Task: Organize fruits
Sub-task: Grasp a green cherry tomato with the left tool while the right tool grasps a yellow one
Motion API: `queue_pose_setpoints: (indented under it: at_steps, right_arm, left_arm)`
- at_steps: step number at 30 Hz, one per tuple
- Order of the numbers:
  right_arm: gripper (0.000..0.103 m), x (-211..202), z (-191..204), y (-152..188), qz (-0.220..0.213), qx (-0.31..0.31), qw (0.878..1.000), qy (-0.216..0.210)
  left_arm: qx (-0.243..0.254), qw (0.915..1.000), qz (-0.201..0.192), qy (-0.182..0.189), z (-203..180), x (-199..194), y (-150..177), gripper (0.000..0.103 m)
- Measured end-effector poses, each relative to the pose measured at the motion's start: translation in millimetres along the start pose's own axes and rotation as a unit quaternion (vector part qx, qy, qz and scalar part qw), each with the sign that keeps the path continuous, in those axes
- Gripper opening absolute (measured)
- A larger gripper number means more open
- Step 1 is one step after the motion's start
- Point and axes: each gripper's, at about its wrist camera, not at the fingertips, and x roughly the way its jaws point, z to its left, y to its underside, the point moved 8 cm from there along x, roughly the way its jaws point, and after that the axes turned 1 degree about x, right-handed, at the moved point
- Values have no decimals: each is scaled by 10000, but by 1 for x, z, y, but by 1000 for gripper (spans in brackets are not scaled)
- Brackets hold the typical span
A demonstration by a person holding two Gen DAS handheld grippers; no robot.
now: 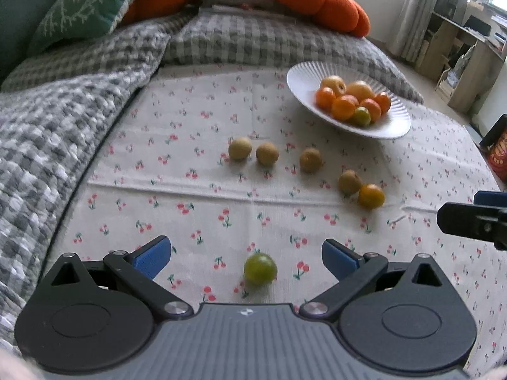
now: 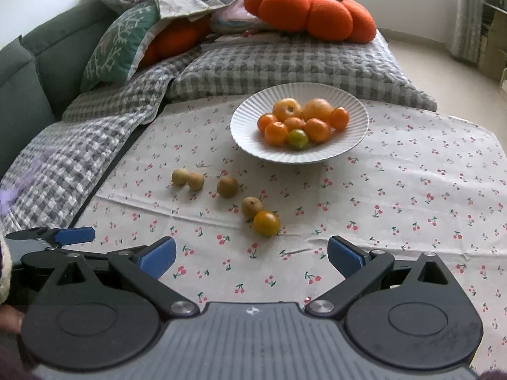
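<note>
A white fluted plate (image 1: 304, 76) (image 2: 247, 117) holds several orange and yellow fruits and one green one. On the cherry-print cloth lie several brown round fruits (image 1: 267, 154) (image 2: 227, 186) and a yellow-orange fruit (image 1: 371, 196) (image 2: 266, 223). A green fruit (image 1: 260, 268) lies on the cloth between the wide-open fingers of my left gripper (image 1: 246, 258), not held. My right gripper (image 2: 252, 255) is open and empty, just short of the yellow-orange fruit. The left gripper's finger shows at the left edge of the right wrist view (image 2: 74, 235).
A grey checked blanket (image 1: 63, 101) borders the cloth at left and back. Orange pumpkin cushions (image 2: 310, 9) and a green cushion (image 2: 120, 44) lie behind. A shelf unit (image 1: 459, 41) stands at far right. An orange container (image 1: 499, 155) sits at the cloth's right edge.
</note>
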Motion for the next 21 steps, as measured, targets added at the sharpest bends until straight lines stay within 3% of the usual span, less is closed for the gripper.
queue_pose_setpoints:
  at_steps: [10, 16, 20, 21]
  right_arm:
    - [100, 17, -5, 8, 267, 43, 9995, 169]
    - [99, 24, -6, 10, 347, -14, 9990, 264]
    - [91, 33, -4, 12, 395, -245, 9983, 362]
    - [87, 36, -3, 13, 395, -371, 9977, 405]
  left_arm:
    - [-2, 9990, 362, 280, 0, 17, 14, 90]
    - [38, 9978, 498, 437, -6, 26, 19, 75]
    - [152, 9974, 566, 410, -8, 33, 23, 57]
    - [215, 9977, 512, 387, -8, 33, 22, 46]
